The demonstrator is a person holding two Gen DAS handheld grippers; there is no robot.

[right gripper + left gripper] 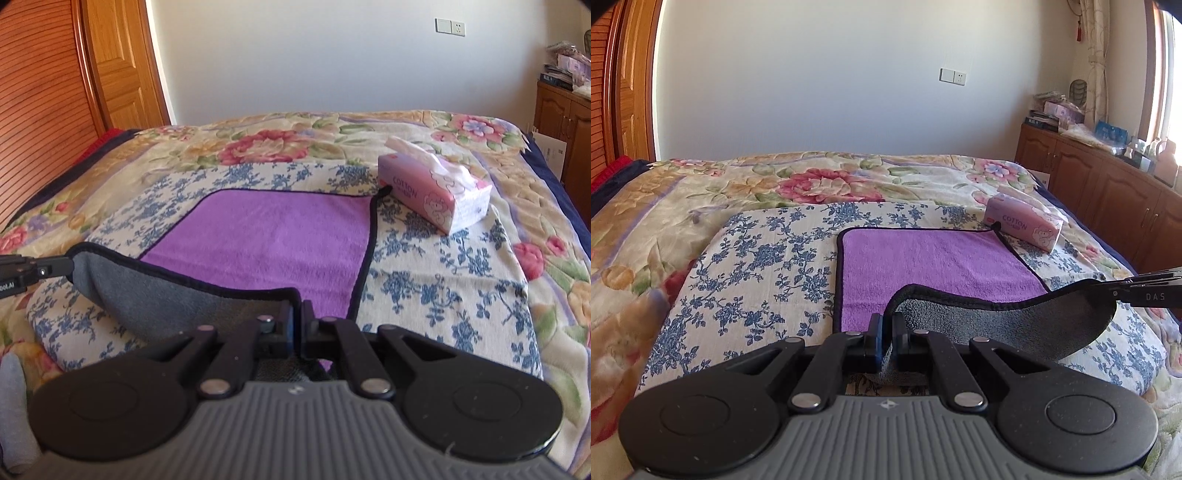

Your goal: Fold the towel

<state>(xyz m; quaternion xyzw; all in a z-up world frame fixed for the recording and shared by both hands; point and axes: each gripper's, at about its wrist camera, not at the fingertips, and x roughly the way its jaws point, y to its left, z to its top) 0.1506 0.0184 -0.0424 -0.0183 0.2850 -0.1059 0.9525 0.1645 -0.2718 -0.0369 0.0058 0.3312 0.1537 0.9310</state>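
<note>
One towel (934, 262), purple on top and grey underneath, lies on a blue-flowered cloth (768, 258) on the bed (701, 184); one pink tissue pack (1023, 223) sits at its far right corner. Two grippers lift the near edge: the left gripper (886, 325) and right gripper (297, 314) each pinch a near corner, jaws nearly closed.

Pink tissue pack (436, 192) on blue-flowered cloth (436, 288), floral quilt (820, 181), wooden cabinet (1108, 184), wall switch (953, 76)

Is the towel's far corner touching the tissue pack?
Cannot tell. In the right wrist view the towel corner's loop ends right at the tissue pack, with no plain gap or contact; the left wrist view settles nothing.
</note>
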